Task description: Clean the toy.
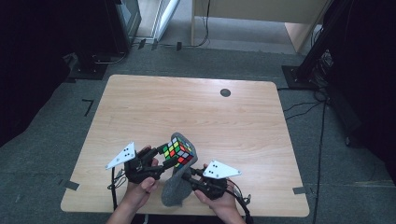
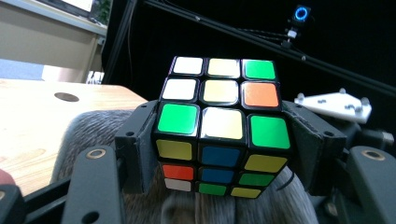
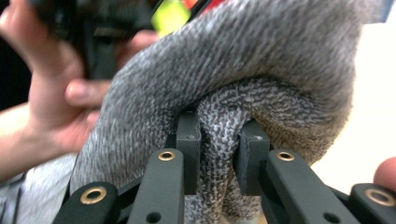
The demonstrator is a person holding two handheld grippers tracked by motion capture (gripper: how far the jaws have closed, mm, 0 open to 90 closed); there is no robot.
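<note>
Cloth and cube meet above the near edge of the pale wooden table (image 1: pixel 140 102). We hold the multicoloured plastic puzzle cube (image 2: pixel 222 128) clamped by its two sides in our left gripper (image 1: pixel 161 158), lifted off the table. Our right gripper (image 3: pixel 219 149) is pinched on a bunched fold of the grey knitted cloth (image 3: pixel 243 60), which drapes up behind and under the cube. As we judge it, the cloth lies just right of the cube, touching it, ready to wipe or wrap.
</note>
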